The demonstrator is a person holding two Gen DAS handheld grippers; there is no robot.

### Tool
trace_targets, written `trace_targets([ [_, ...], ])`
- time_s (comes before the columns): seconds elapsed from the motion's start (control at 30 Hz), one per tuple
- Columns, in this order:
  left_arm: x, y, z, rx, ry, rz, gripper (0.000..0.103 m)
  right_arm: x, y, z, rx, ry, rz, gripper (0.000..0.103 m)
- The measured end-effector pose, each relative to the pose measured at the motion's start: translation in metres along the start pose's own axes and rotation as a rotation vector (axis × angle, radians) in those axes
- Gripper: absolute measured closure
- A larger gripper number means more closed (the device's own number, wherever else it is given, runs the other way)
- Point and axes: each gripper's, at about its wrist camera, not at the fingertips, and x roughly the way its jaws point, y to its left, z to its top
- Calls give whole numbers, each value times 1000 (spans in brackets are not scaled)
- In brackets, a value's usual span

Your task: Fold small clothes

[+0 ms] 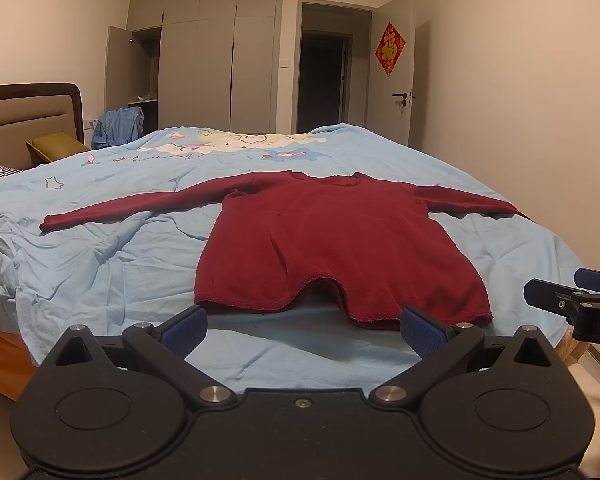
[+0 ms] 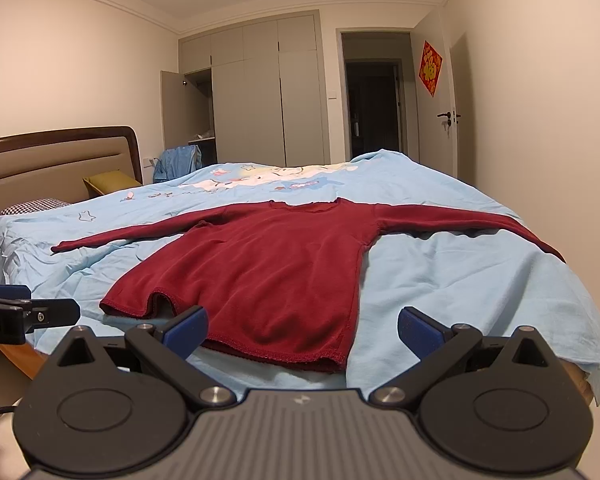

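Note:
A dark red long-sleeved top [image 1: 324, 240] [image 2: 260, 276] lies flat on the light blue bed sheet [image 1: 100, 272] [image 2: 460, 280], sleeves spread to both sides, neck toward the far end, hem toward me. My left gripper [image 1: 304, 330] hovers open just short of the hem, which bulges up a little between its blue pads. My right gripper [image 2: 302, 328] is open too, near the hem's right corner, with nothing held. Each gripper shows at the edge of the other's view: the right gripper [image 1: 580, 300] and the left gripper [image 2: 20, 312].
The bed's headboard [image 1: 28, 120] and a green pillow [image 1: 56, 146] are at the left. A wardrobe [image 1: 216, 60] with one door open stands beyond the bed, next to a dark doorway [image 1: 324, 76]. The bed's near edge [image 2: 596, 376] drops off at the right.

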Motion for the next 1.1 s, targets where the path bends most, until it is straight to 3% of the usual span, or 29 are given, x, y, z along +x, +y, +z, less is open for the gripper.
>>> trace_targets([
  [1.1, -1, 1, -4, 3, 2, -1, 1, 1, -1, 0, 4, 7, 3, 0],
])
